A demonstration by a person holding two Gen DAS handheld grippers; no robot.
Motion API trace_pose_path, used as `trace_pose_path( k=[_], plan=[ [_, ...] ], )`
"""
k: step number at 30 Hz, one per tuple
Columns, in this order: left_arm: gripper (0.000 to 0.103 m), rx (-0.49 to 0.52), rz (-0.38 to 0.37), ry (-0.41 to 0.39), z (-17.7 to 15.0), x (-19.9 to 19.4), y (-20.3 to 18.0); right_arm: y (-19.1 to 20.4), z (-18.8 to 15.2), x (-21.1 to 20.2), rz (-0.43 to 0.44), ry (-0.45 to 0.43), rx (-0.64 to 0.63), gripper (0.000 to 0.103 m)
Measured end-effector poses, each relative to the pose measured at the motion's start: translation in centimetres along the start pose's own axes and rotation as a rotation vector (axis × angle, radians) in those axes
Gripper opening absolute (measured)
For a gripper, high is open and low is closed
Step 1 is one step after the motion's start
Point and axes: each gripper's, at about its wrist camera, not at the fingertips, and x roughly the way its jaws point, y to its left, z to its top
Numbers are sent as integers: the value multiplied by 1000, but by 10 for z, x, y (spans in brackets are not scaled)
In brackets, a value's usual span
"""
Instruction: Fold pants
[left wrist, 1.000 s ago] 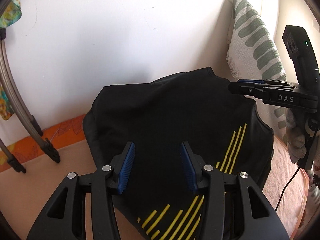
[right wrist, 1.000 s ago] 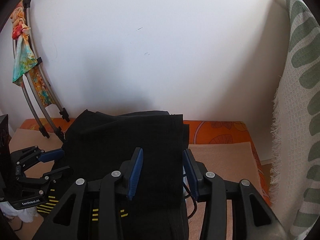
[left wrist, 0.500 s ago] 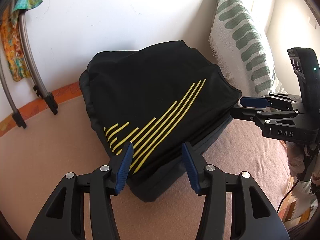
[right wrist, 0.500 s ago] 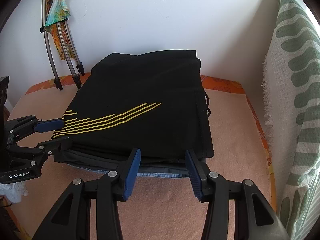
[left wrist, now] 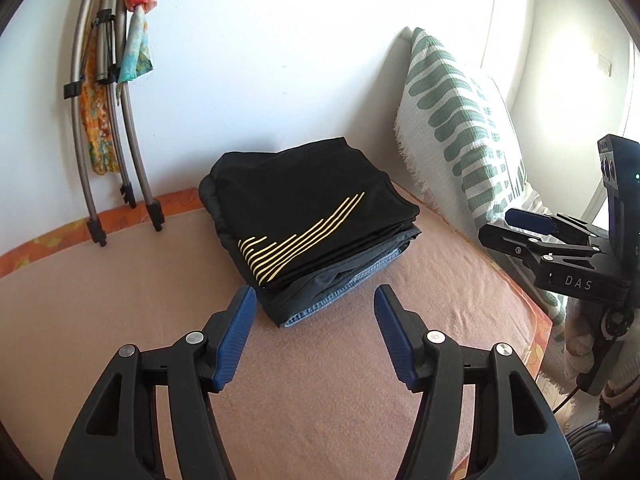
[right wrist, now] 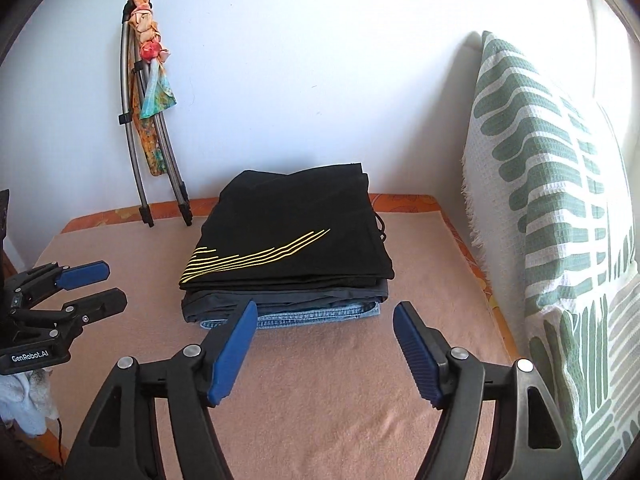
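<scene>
- Left gripper (left wrist: pixel 312 300): its jaws are opening, with nothing between the blue pads (left wrist: pixel 236 336); it is hanging above the bare pink blanket (left wrist: pixel 120 300), just short of the near corner of the stack.
- Right gripper (right wrist: pixel 325 314): its jaws are also opening and gripping nothing; in its own view the left pad is overlapping the stack's front edge in the picture (contact cannot be told, though it appears to be standing clear).
- Black pants (right wrist: pixel 288 236): these are lying folded into a flat rectangle, yellow stripes (right wrist: pixel 256 258) facing up, on top of a dark grey garment (right wrist: pixel 280 298) and a folded blue denim piece (right wrist: pixel 316 314). The stack is sitting on the blanket near the white wall, with the green-patterned pillow (right wrist: pixel 552 184) well to its right.
- Handling (a judgement): the pants are appearing light, thin and limp, probably a smooth sports knit that is liable to slide over the layers beneath. Any regrip would be best taken at a folded edge or corner, pinching all layers together, since a grip on the top layer alone would be undoing the fold.
- Task state (a judgement): the folding is looking complete.
- Periphery: metal hoops (left wrist: pixel 132 152) with a coloured cloth tied on are leaning against the wall, well left of the stack.
</scene>
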Motion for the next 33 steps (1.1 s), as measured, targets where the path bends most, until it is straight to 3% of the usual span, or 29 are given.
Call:
trace_pose_path(
  k=[8, 13, 17, 26, 33],
  plan=[
    [78, 50, 54, -53, -18, -52, -21, 22, -21, -59, -62, -78, 5, 86],
    [82, 68, 104, -80, -32, -76, -28, 32, -35, -89, -63, -150, 36, 102],
    [84, 60, 128, -96, -39, -87, -30, 40, -45, -99, -81, -189, 37, 103],
    [87, 37, 173, -111, -54, -91, -26, 39, -60, -89, -84, -191, 74, 103],
    [97, 22, 178, -107, -60, -84, -17, 35, -64, -75, -78, -186, 95, 103]
  ],
)
